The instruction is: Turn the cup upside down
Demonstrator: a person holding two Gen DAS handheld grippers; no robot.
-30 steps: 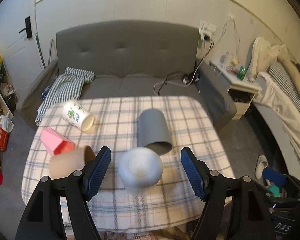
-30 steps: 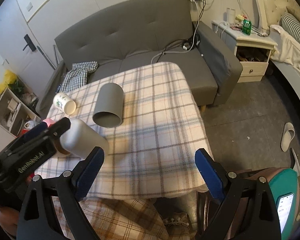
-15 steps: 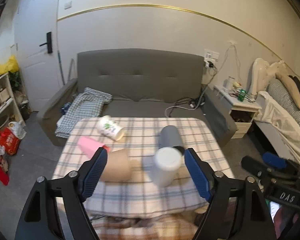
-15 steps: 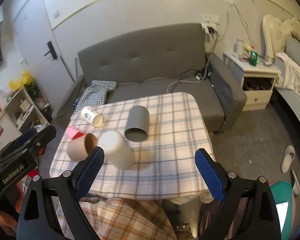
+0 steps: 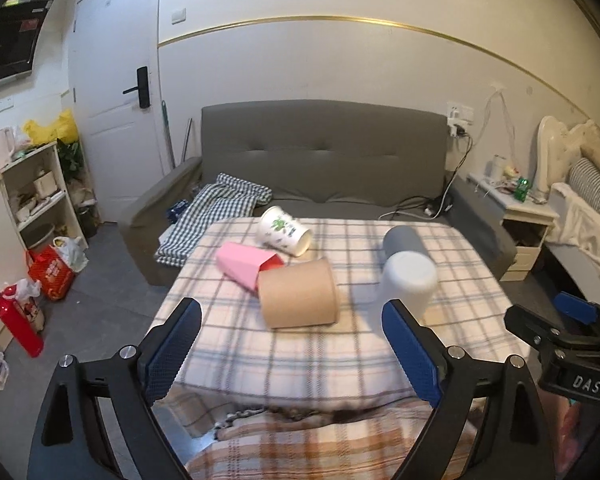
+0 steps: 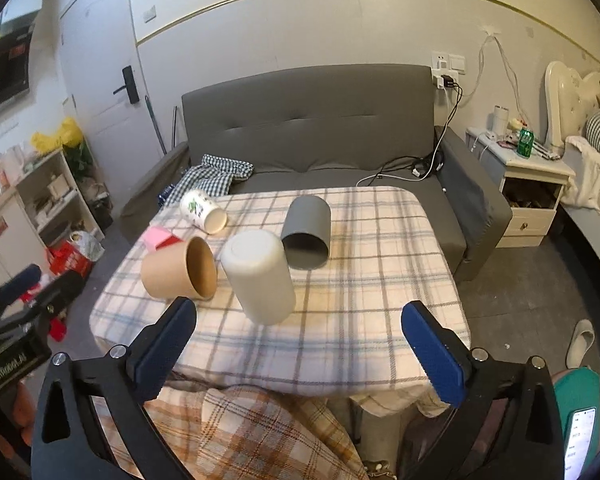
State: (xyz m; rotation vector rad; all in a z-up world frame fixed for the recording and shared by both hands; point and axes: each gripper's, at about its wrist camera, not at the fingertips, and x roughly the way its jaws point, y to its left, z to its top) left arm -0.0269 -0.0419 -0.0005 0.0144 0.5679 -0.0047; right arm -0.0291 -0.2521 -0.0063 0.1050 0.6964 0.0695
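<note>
Both grippers have backed off since a second ago, fingers wide and empty. White cup (image 6: 258, 276) stands base-up on the counter (image 6: 380, 320) near centre; kraft (image 6: 178, 268), grey (image 6: 306, 232) cups lie unflipped.

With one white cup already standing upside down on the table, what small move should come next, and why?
Probably bring the left gripper, jaws open and empty, forward to the brown paper cup. It lies on its side nearest that gripper, while the white cup already stands base up.
</note>
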